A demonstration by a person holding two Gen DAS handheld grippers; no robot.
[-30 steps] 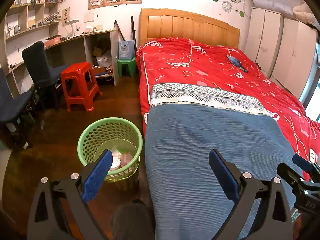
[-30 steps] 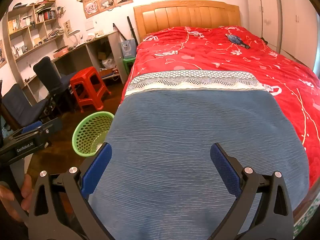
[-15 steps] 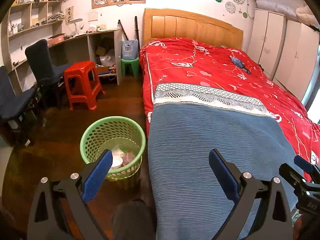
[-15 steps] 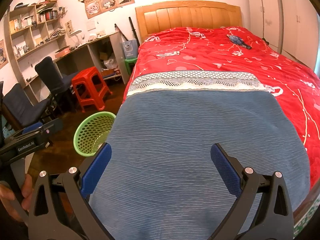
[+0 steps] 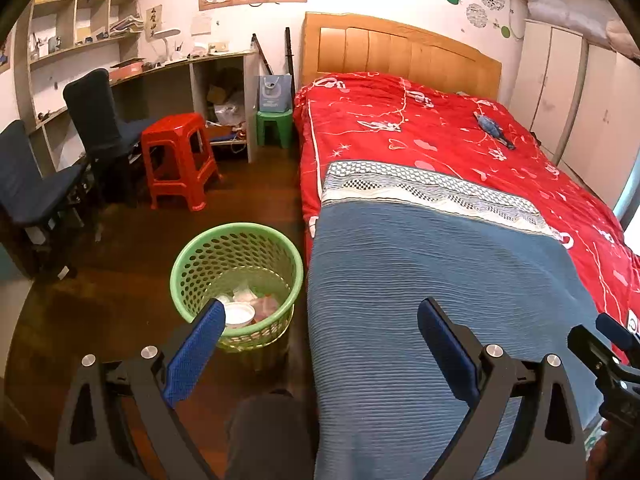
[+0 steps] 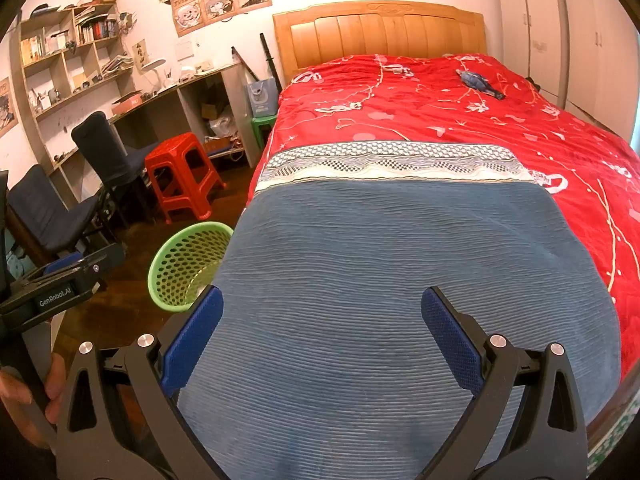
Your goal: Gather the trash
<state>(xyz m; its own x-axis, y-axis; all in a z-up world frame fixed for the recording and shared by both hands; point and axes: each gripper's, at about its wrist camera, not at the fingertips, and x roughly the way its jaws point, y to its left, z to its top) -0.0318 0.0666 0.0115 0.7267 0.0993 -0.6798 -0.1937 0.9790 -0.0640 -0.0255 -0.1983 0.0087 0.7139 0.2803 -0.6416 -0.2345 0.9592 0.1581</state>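
A green mesh waste basket (image 5: pixel 200 252) stands on the dark wood floor beside the bed; crumpled trash and a white cup (image 5: pixel 239 314) lie in it. It also shows in the right wrist view (image 6: pixel 176 264). My left gripper (image 5: pixel 320 312) is open and empty, above the floor and bed edge, just right of the basket. My right gripper (image 6: pixel 322 300) is open and empty over the blue blanket (image 6: pixel 380 280). A small blue object (image 5: pixel 493 128) lies far up on the red bedspread; it also shows in the right wrist view (image 6: pixel 478 82).
The bed (image 5: pixel 420 128) with a wooden headboard fills the right. A red stool (image 5: pixel 176 160), a green stool (image 5: pixel 274 126), two dark chairs (image 5: pixel 100 120) and a desk with shelves stand at the left. Wardrobes (image 5: pixel 572 92) line the right wall.
Both views have shifted slightly: the basket and bed sit a little further right and lower in the frames. Both grippers stay open and empty.
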